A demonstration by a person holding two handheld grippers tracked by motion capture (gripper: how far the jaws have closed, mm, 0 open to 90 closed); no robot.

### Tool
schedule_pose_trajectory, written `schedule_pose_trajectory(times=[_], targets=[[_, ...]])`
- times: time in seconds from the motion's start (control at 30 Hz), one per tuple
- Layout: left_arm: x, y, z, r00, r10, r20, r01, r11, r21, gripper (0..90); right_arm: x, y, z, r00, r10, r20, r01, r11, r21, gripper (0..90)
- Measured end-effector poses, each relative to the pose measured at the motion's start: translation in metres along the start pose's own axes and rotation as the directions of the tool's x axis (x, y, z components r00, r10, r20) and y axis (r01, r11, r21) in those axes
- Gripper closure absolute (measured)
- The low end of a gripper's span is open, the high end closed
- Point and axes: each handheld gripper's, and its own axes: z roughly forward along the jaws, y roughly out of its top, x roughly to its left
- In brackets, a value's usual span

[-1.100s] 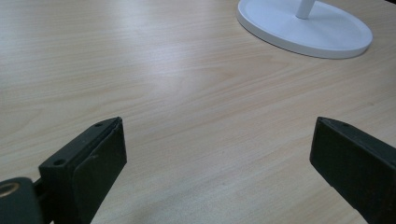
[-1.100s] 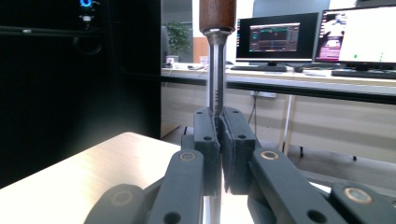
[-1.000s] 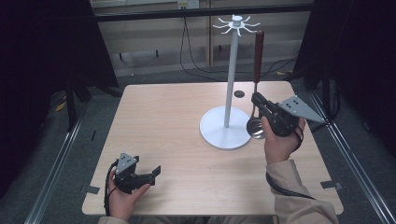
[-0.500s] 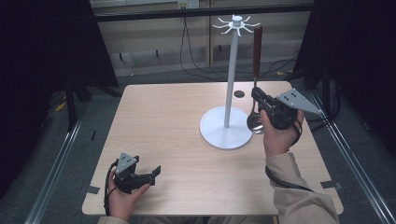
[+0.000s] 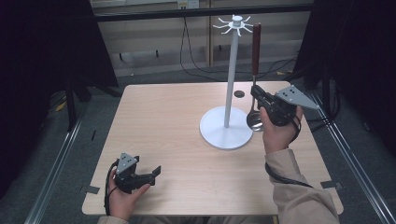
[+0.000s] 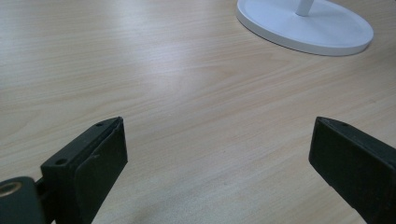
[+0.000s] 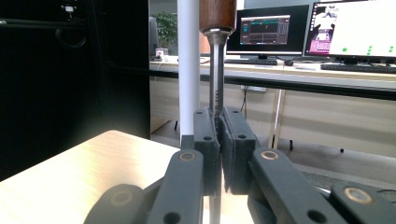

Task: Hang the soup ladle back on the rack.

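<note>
Right gripper (image 5: 259, 99): clenched on the metal shaft of a ladle (image 5: 255, 79), held upright just beside the stand's pole; in the right gripper view (image 7: 219, 122) the jaws press the shaft from both sides.
Ladle: brown wooden handle on top, steel bowl at the bottom near the stand's base; whether the handle's tip hangs on a hook cannot be told; in the right gripper view (image 7: 216, 74) the handle's top is cut off.
Stand (image 5: 231, 84): white, round base on the surface (image 5: 168, 116), hooks radiating at the top.
Left gripper (image 5: 152, 173): released, jaws wide apart, low over the near-left surface, grasping nothing (image 6: 217, 154).
Hidden: the stand's base (image 6: 306, 28) is cut off in the left gripper view.
</note>
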Motion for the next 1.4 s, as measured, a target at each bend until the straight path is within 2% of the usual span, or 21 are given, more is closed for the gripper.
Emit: schedule_pose_trajectory(times=[0.67, 1.07, 1.3, 1.4], targets=[[-0.001, 0.0, 0.001, 1.0, -0.009, 0.002, 0.009, 0.9999, -0.01, 4.5, -0.004, 0.0, 0.015, 0.9988, 0.024, -0.042, -0.023, 0.999, 0.027, 85.9], [0.001, 0.0, 0.0, 1.0, 0.007, 0.0, -0.007, 1.0, 0.003, 4.7, -0.003, -0.004, 0.024, 0.9967, 0.046, -0.067, -0.045, 0.999, 0.014, 85.6], [0.0, 0.001, 0.0, 0.9999, -0.012, 0.002, 0.012, 0.9999, -0.012, 4.7, -0.005, -0.007, 0.028, 0.9946, 0.057, -0.087, -0.057, 0.998, 0.0, 85.0], [0.001, 0.001, 0.0, 1.0, -0.004, 0.001, 0.004, 1.0, -0.004, 4.8, -0.005, -0.007, 0.028, 0.9948, 0.051, -0.088, -0.051, 0.999, 0.0, 84.6]])
